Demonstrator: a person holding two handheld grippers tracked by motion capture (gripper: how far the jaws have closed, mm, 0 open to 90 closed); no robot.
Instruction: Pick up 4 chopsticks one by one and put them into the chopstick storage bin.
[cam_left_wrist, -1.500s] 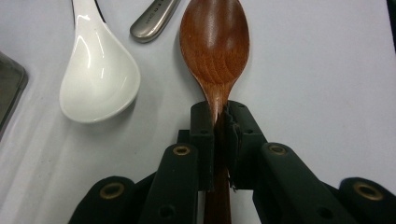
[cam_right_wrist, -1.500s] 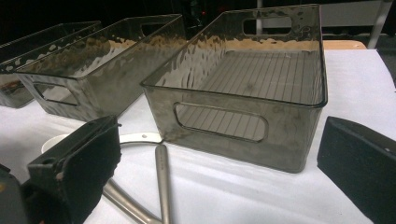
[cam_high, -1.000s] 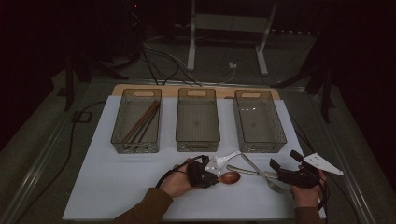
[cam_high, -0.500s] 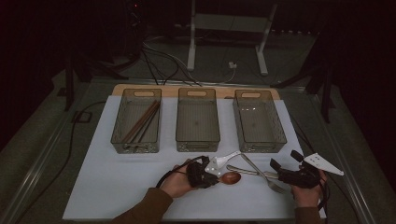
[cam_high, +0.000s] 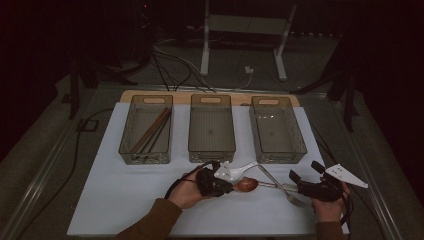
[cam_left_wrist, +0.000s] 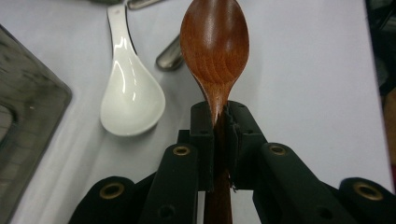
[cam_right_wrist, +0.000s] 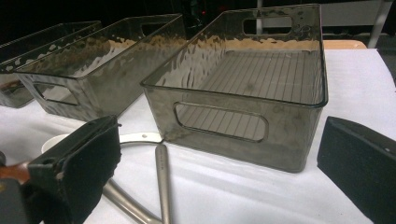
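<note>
Between the left claw (cam_left_wrist: 219, 140) pads, clenched tight, sits the wooden spoon (cam_left_wrist: 215, 46) neck.

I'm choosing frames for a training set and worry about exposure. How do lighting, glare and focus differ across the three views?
High view: dim, the surroundings nearly black, the white mat muted. Left gripper view: bright; the wooden spoon is sharp, the white ceramic spoon carries glare streaks, and the left claw is soft close up. Right gripper view: the clear bin shows rippled reflections; the right claw is blurred.

White spoon (cam_left_wrist: 132, 100), three bins (cam_high: 212, 128), perhaps chopsticks (cam_high: 150, 131).
</note>
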